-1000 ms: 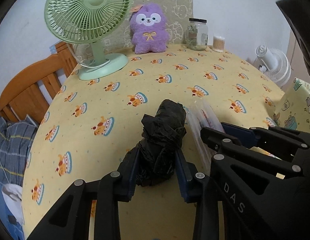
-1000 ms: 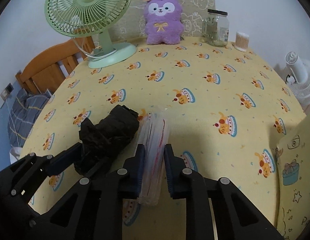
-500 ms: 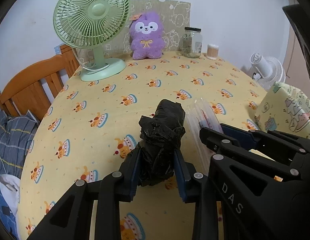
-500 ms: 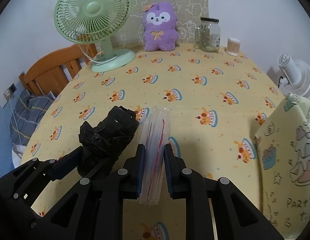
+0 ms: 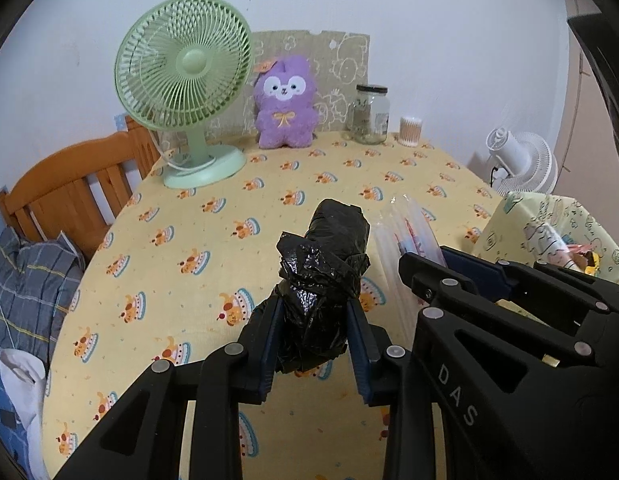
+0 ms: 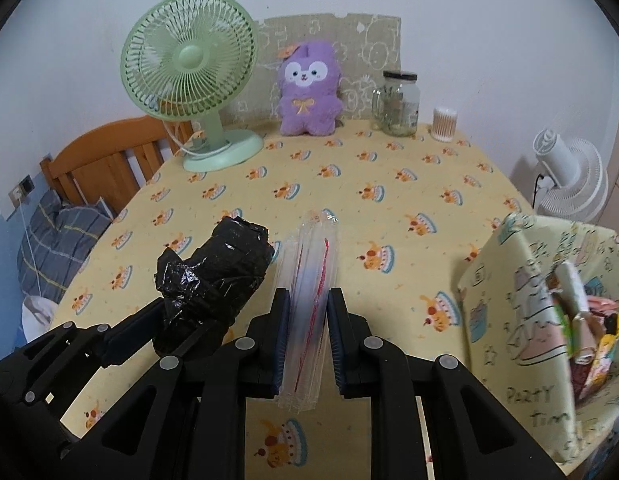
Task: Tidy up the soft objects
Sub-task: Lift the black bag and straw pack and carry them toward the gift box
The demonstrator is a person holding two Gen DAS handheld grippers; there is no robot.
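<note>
Jaws of the left gripper clamp a black bag roll at lower centre; right gripper jaws pinch a clear roll, both angled down over the desk.

At the desk's far edge you have the fan toward the left corner, then the plush, jar and swab tub rightward. The open bag stands at the right edge.

Even, soft indoor light; faint shadows; strong fisheye bending, dark corner vignette; mostly sharp
</note>
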